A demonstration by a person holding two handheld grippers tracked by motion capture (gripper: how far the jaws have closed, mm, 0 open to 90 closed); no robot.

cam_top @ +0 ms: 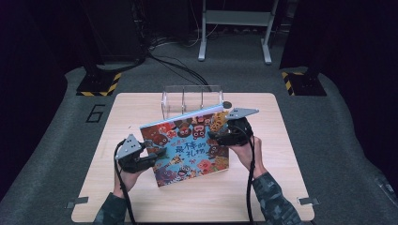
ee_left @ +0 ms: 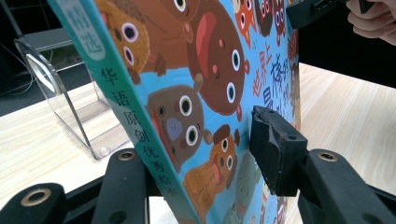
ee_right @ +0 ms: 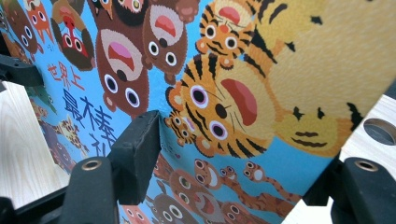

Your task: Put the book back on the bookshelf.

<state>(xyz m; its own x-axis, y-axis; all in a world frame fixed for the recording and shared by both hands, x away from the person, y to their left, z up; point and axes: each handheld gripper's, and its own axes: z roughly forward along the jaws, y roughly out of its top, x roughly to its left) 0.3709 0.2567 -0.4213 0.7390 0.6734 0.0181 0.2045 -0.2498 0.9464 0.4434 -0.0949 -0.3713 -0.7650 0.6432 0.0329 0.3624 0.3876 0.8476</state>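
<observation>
Centre of the high view: the colourful hardcover picture book is tilted above the pale wooden table. The left gripper clamps its spine edge; the right gripper grasps the opposite edge. Best keep both grips firm and level toward the clear acrylic rack.

The left tool straddles the spine edge of a picture book, one black pad against its cartoon-animal cover. A clear acrylic stand sits behind on the pale wooden tabletop.
</observation>
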